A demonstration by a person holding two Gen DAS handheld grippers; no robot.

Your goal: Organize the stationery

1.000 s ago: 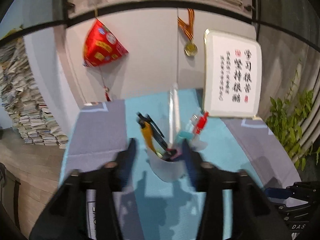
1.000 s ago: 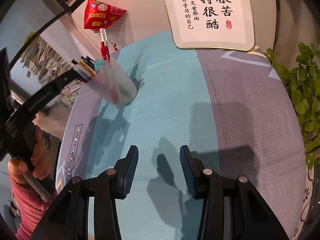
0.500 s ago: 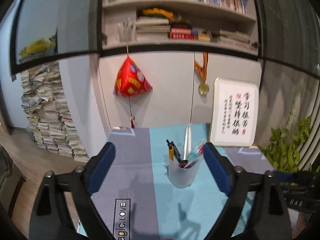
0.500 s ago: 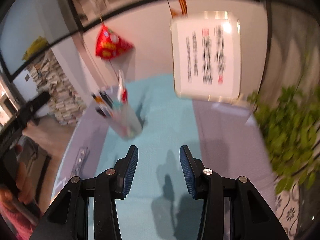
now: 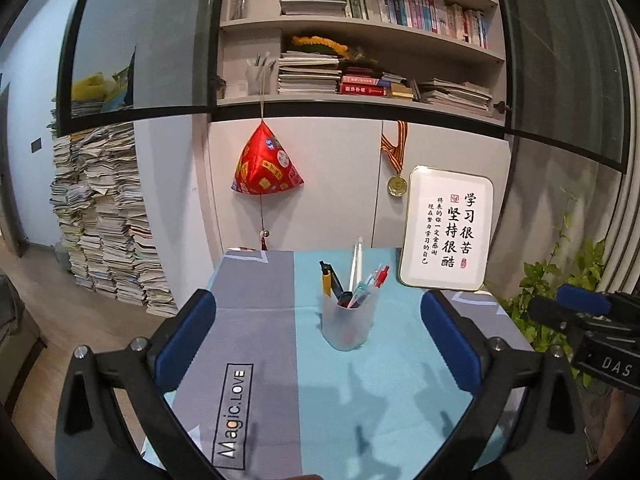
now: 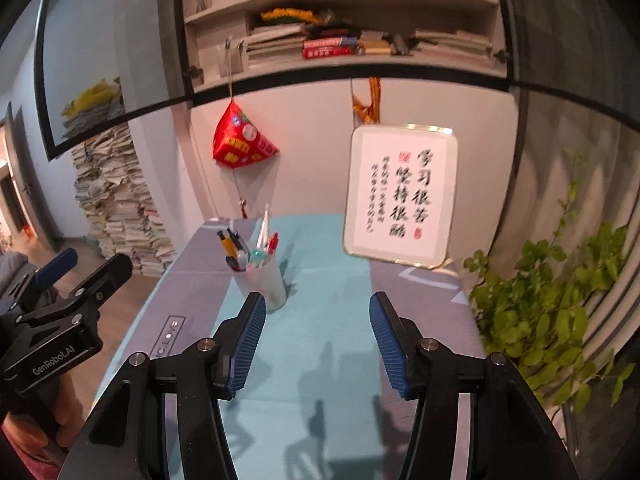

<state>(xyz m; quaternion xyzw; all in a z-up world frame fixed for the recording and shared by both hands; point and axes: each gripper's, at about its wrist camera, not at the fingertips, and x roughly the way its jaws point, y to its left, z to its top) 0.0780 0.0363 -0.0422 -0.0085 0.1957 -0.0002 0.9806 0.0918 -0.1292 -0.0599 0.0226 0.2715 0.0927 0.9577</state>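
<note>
While both my grippers' jaws gape wide, empty | cup (image 5: 349, 326) looks light, tippy, slick | I'd grip it low, mid-wall, pens (image 5: 352, 280) upright

Centre frame, the pen cup (image 5: 349, 326) looks like frosted, translucent plastic, matt on the outside. Under it the tablecloth (image 5: 256, 320) reads as woven cloth, grey and teal, no shine. Lower corners: the left gripper (image 5: 320, 334) shows matt black plastic with silvery metal screws; its pads (image 5: 185, 336) are blue and smooth, while the right gripper (image 6: 317, 346) pads (image 6: 247, 344) are ribbed. Right, the calligraphy sign (image 5: 447, 229) is glossy with a gold-coloured rim.
</note>
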